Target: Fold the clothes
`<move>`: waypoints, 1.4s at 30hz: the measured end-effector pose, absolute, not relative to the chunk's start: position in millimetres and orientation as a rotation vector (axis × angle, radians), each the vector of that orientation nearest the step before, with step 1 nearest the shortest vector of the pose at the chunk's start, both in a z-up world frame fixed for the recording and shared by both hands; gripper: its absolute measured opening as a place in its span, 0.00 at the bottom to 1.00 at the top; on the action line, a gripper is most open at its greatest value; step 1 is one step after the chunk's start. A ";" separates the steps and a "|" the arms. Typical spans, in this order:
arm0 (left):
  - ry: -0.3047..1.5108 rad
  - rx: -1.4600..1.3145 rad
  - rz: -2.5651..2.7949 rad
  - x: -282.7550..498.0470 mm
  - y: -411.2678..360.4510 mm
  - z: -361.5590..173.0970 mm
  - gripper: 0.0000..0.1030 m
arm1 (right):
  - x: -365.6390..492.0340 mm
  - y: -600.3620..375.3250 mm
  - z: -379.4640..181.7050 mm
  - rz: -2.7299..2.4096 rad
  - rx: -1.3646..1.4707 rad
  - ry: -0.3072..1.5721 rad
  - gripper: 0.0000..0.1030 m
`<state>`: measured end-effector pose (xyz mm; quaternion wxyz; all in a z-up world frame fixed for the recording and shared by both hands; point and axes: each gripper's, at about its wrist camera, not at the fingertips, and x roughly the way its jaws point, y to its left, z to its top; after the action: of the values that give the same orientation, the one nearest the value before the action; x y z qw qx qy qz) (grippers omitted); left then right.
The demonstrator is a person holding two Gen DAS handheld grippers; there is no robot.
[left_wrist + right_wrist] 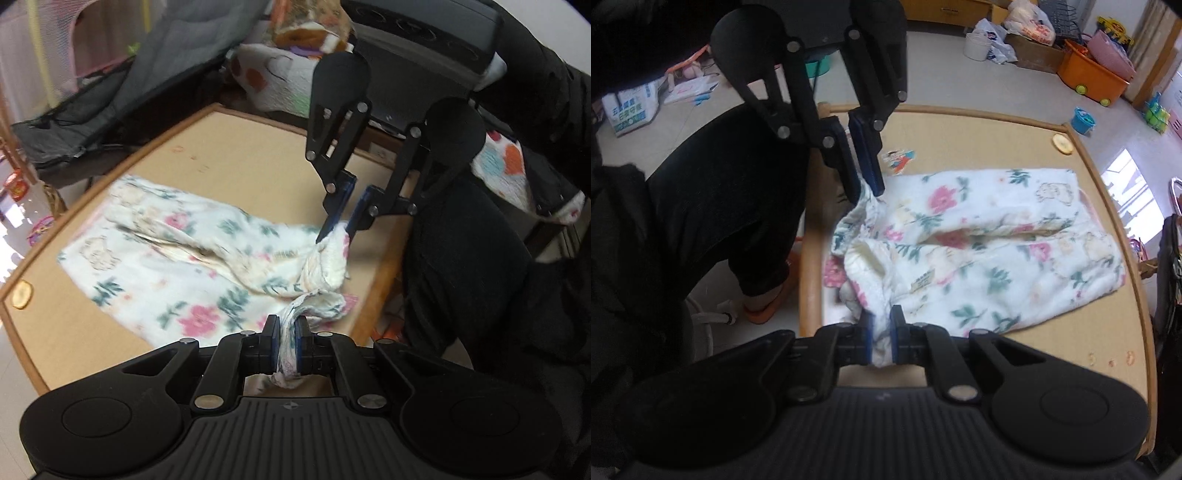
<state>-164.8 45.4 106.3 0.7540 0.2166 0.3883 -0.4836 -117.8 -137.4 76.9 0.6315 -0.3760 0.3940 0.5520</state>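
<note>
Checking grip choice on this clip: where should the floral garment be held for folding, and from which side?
At its near edge, one bunched corner each, from above on the person's side. The floral garment lies flat across the table, its far end resting; the left gripper and right gripper are shut on those corners.

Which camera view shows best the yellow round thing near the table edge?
The right wrist view: the yellow round thing lies unobstructed at the table's far corner, beyond the floral garment. In the left wrist view it sits at the left edge, more distorted.
</note>
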 end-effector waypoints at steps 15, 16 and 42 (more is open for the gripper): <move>0.820 0.415 -0.927 -119.4 47.1 95.8 0.08 | -65.8 -126.2 59.9 1.155 -0.838 0.949 0.09; 0.820 0.409 -0.922 -117.2 47.0 94.1 0.08 | -63.1 -126.0 57.9 1.145 -0.834 0.955 0.09; 0.807 0.500 -0.893 -148.1 43.8 80.5 0.18 | -49.7 -127.2 50.2 1.059 -0.792 0.971 0.10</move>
<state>-148.1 43.8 80.5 0.7952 0.2327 0.3755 -0.4154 -49.7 -127.2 50.2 0.6819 -0.3533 0.4330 0.4719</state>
